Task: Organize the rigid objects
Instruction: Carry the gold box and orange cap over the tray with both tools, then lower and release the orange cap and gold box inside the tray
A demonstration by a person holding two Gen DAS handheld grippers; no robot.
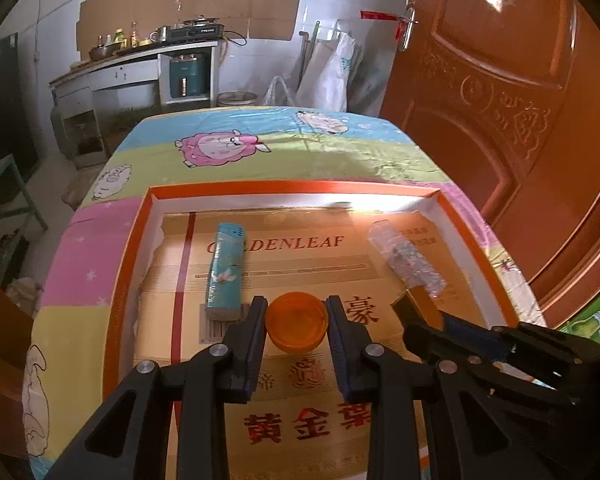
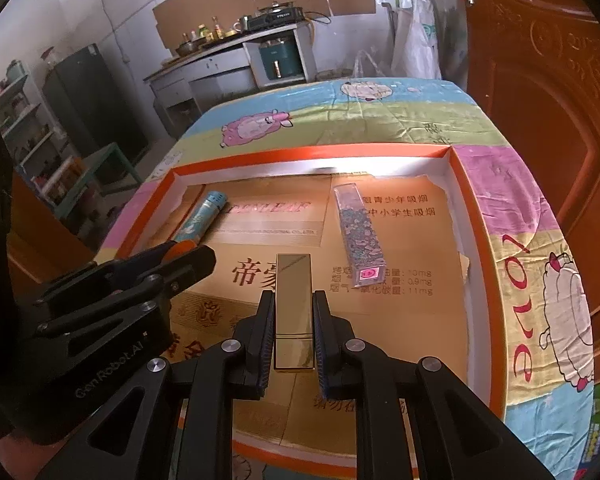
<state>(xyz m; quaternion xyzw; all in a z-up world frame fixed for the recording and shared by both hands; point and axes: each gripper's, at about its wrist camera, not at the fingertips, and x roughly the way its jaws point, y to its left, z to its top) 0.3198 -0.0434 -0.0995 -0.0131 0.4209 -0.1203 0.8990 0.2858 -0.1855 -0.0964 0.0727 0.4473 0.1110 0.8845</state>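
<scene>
An orange-rimmed shallow box lined with gold cardboard lies on the table. My left gripper is shut on an orange round cap, held just above the box floor. My right gripper is shut on a gold rectangular case, also over the box; it shows at the right in the left wrist view. A teal patterned lighter-shaped box lies at the box's left. A clear glittery rectangular case lies at its right.
A cartoon sheep tablecloth covers the table beyond the box. A brown door stands close at the right. A kitchen counter with a stove and bottles sits far behind. A green stool stands at the left.
</scene>
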